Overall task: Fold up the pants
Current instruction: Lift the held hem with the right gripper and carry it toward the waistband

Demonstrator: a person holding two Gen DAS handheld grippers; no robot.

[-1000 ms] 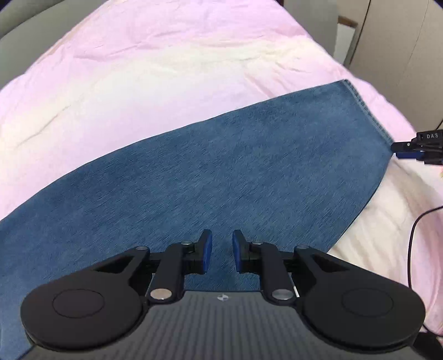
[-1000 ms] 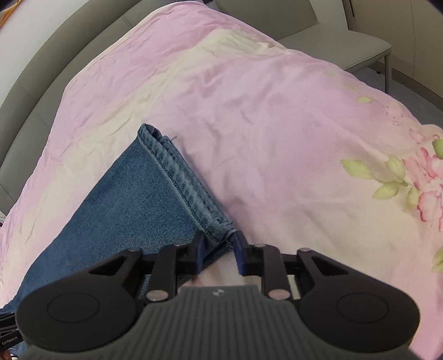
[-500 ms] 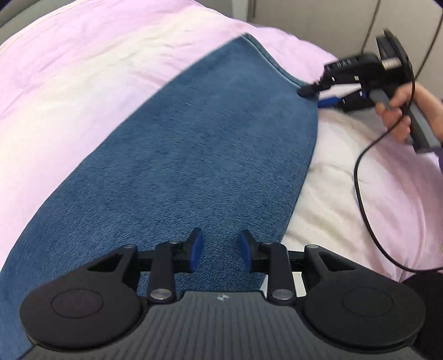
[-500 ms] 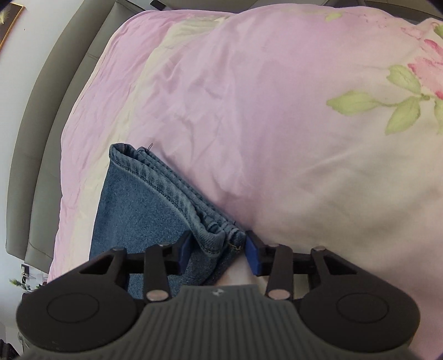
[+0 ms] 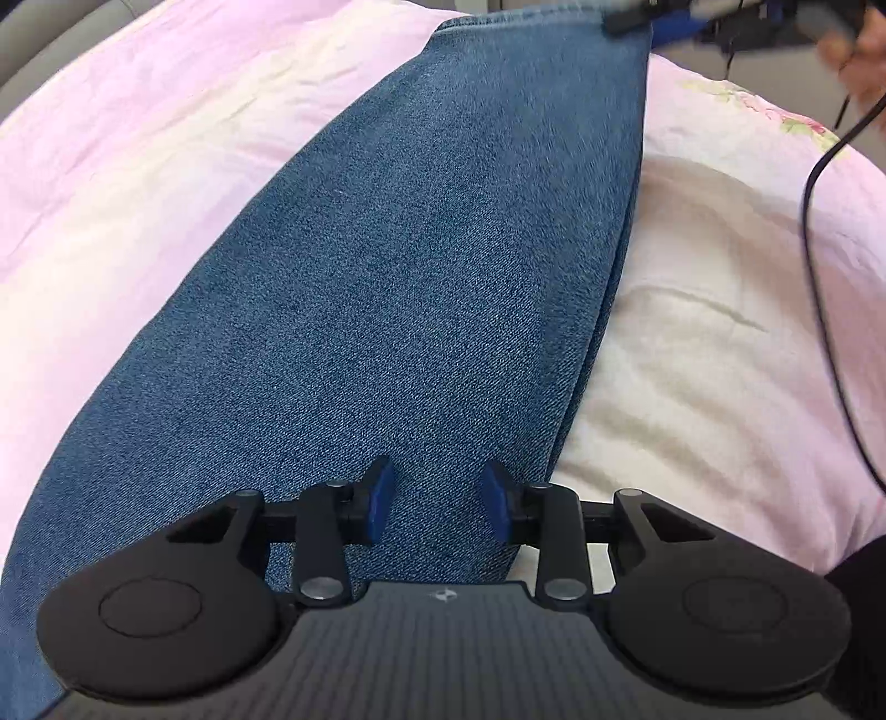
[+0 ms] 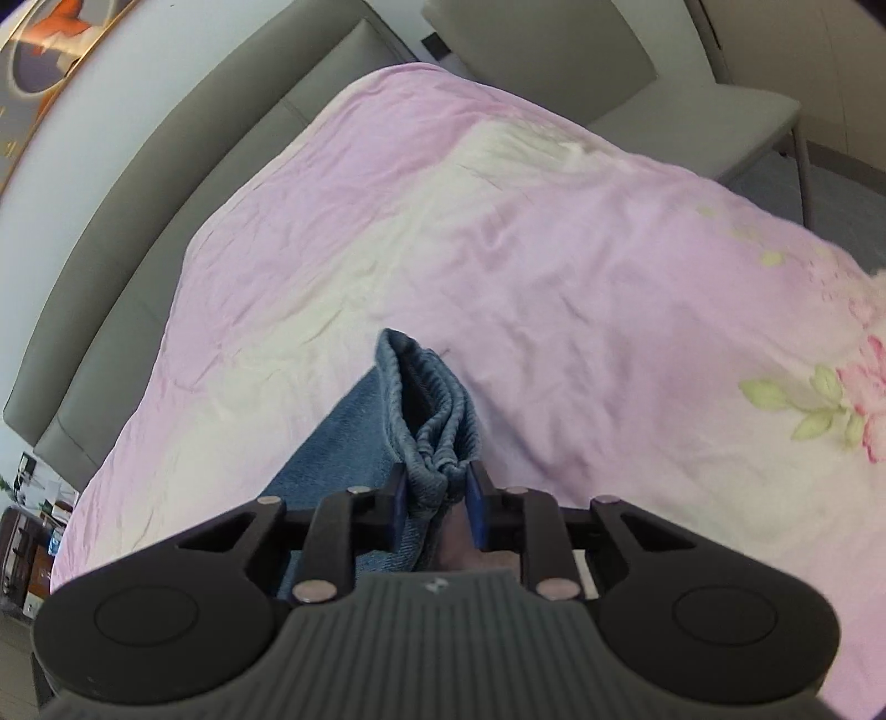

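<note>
Blue denim pants (image 5: 432, 249) lie as one long leg across a pink and cream bedspread (image 5: 138, 166). My left gripper (image 5: 437, 501) hovers open just over the near part of the leg, close to its right edge, with denim below the blue pads and nothing pinched. At the leg's far end my right gripper (image 5: 653, 19) holds the hem. In the right wrist view the right gripper (image 6: 437, 498) has its jaws closing on the bunched pants hem (image 6: 426, 399), which stands raised off the bedspread (image 6: 498, 249).
A person's hand (image 5: 864, 50) holds the right gripper, and a black cable (image 5: 819, 249) trails from it over the bed. A grey padded headboard (image 6: 166, 166) runs along the left. A grey chair (image 6: 692, 111) stands beyond the bed's far corner.
The left gripper opened and slid along the leg toward its right edge. The right gripper's jaws closed on the hem and lifted it, so the hem now bunches upright.
</note>
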